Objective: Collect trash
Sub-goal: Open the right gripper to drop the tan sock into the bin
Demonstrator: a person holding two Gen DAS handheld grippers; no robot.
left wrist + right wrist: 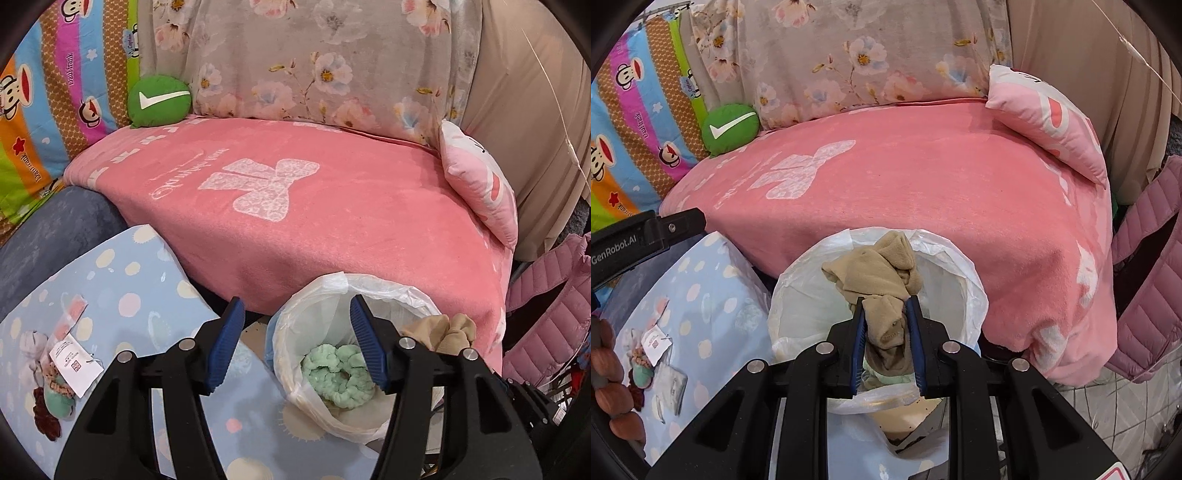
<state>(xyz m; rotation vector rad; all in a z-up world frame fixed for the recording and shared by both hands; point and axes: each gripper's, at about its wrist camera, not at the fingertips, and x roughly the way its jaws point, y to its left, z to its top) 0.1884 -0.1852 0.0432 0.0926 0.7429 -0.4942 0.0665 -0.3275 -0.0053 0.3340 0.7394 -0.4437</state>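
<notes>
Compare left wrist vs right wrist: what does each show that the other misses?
Left wrist only: the green fluffy item lying in the lined bin, and the left gripper open and empty.
Right wrist only: the right gripper shut on the tan cloth over the bin; the floor tiles.
Both: the bin, tan cloth, pink blanket, green cushion and the small trash pile.

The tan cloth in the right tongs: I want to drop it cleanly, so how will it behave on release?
The tan cloth looks floppy: it bunches and folds above the right tongs. It is probably light, so it may snag on the bin liner rim instead of falling straight in.
</notes>
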